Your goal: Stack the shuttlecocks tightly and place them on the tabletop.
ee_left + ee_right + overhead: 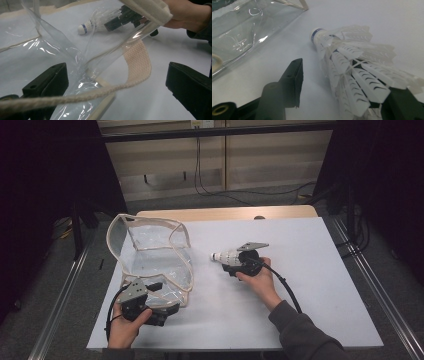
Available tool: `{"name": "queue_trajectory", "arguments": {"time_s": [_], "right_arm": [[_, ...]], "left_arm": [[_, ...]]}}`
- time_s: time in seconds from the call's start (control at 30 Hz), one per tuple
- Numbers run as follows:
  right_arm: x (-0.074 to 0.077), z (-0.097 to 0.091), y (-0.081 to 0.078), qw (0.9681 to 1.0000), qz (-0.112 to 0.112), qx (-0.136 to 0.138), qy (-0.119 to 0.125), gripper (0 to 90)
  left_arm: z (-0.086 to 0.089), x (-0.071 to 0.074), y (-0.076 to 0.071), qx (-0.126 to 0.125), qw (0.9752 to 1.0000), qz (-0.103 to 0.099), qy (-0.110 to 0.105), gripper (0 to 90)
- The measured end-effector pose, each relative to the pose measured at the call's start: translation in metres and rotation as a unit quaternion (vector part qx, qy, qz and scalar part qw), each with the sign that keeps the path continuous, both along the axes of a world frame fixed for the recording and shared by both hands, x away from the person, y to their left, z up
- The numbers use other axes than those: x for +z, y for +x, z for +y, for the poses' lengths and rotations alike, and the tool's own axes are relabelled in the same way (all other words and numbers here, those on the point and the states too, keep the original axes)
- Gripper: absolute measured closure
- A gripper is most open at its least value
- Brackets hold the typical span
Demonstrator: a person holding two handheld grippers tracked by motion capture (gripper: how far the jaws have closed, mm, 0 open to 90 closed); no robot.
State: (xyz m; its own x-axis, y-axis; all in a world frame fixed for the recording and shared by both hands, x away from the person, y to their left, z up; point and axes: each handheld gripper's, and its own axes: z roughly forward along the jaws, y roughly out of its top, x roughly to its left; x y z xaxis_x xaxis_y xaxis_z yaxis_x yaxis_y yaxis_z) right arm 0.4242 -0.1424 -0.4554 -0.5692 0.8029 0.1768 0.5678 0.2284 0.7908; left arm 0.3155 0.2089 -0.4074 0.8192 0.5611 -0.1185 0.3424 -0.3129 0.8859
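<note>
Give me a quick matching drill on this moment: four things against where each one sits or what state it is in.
Things:
1. shuttlecock
2. clear bag
3. left gripper
4. woven strap

States:
A. stands open on the table's left
B. curves between two spread black jaws
C. lies between the right gripper's jaws, cork toward the bag
D. at the bag's near edge

Pairs: 1-C, 2-A, 3-D, 4-B

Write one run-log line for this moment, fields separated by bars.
left gripper: open, at bag edge, strap between jaws | right gripper: jaws around shuttlecock, one jaw apart | cork faces bag
</note>
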Motion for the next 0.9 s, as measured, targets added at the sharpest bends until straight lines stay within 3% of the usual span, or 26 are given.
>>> {"name": "queue_trajectory", "arguments": {"time_s": [0.5,0.73,0.9], "right_arm": [[-0.0043,0.0042,0.0045,0.9996,0.002,-0.027,0.001,64.2],[-0.0031,0.0041,0.0068,0.9997,-0.002,-0.020,-0.014,81.1],[0.0001,0.0034,0.0063,0.9998,-0.004,-0.009,-0.015,82.5]], "left_arm": [[0.0002,-0.0003,-0.0001,0.001,1.0000,0.002,-0.001,4.3],[0.0003,-0.0004,-0.0002,0.001,1.0000,0.002,-0.002,4.4],[0.0003,-0.0005,-0.0002,0.001,1.0000,0.001,-0.002,4.4]]}}
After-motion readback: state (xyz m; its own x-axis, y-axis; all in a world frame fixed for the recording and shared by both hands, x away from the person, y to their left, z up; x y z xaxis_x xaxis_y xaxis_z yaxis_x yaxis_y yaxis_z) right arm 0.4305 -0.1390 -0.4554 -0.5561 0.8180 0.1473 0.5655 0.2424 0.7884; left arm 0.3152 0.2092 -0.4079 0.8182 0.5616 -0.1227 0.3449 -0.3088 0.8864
